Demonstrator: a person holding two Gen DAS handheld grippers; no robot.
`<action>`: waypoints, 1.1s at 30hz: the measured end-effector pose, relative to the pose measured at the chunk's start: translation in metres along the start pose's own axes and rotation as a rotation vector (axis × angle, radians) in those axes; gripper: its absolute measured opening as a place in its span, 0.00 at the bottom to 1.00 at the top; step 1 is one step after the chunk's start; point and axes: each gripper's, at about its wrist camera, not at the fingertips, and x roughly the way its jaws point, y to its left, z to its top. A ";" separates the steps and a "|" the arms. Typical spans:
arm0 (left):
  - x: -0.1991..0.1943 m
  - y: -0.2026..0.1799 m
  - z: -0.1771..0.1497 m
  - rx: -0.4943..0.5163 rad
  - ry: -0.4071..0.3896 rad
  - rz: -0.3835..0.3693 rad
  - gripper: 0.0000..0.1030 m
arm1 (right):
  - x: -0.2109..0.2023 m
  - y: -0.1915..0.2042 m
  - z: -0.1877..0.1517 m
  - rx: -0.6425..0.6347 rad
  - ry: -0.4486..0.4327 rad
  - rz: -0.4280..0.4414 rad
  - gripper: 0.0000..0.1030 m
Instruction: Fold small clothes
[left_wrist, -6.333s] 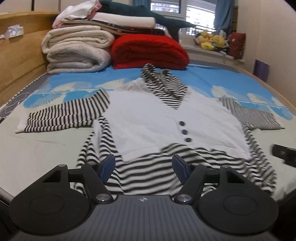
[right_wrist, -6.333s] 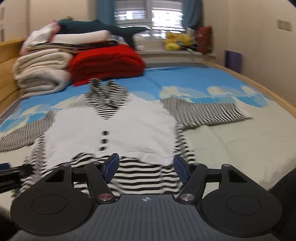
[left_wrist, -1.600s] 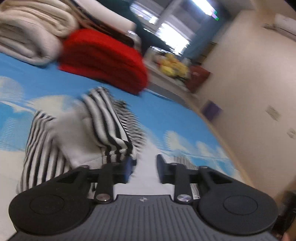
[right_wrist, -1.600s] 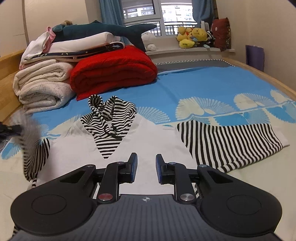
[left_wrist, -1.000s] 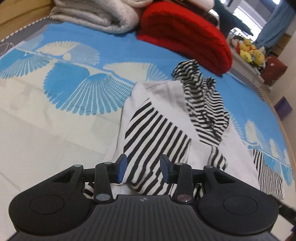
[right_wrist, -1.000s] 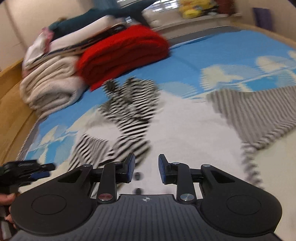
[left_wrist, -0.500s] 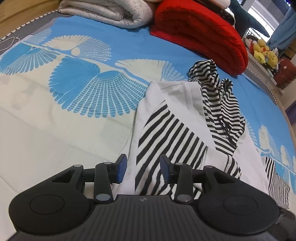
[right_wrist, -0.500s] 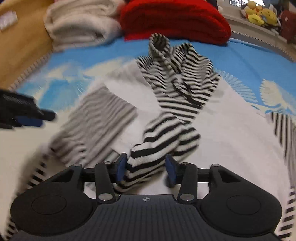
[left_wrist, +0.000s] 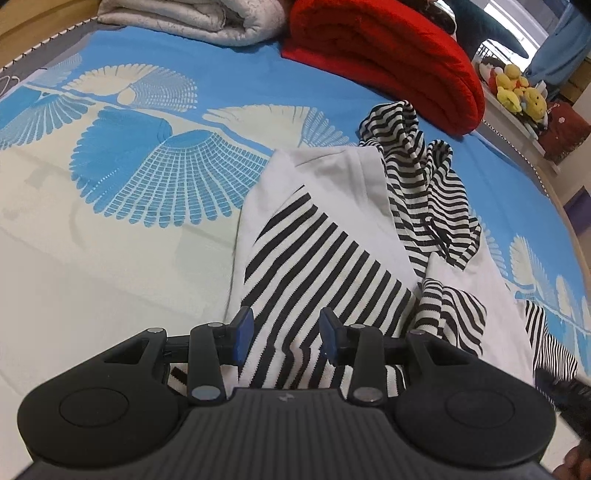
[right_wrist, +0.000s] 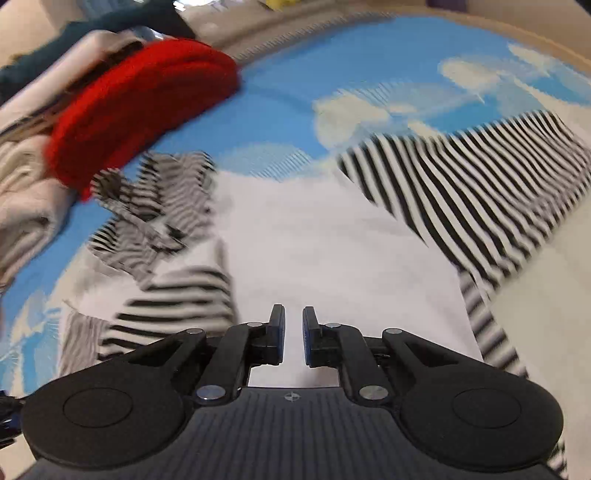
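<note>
Left gripper: jaws released over our folded-in sleeve | right gripper: jaws nearly closed, empty, above top, facing spread sleeve, likely folded next.

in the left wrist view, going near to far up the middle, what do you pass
left gripper → folded striped sleeve → white shirt front → blue bedsheet → red blanket
</note>
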 end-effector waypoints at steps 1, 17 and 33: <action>0.003 0.000 0.000 -0.002 0.007 0.004 0.41 | -0.004 0.007 0.003 -0.028 -0.024 0.047 0.27; 0.008 0.014 0.009 -0.056 0.039 0.025 0.51 | 0.077 0.161 0.010 -0.324 0.136 0.170 0.61; 0.002 -0.001 0.005 0.070 0.049 0.006 0.84 | -0.023 0.061 0.018 -0.085 -0.088 -0.027 0.08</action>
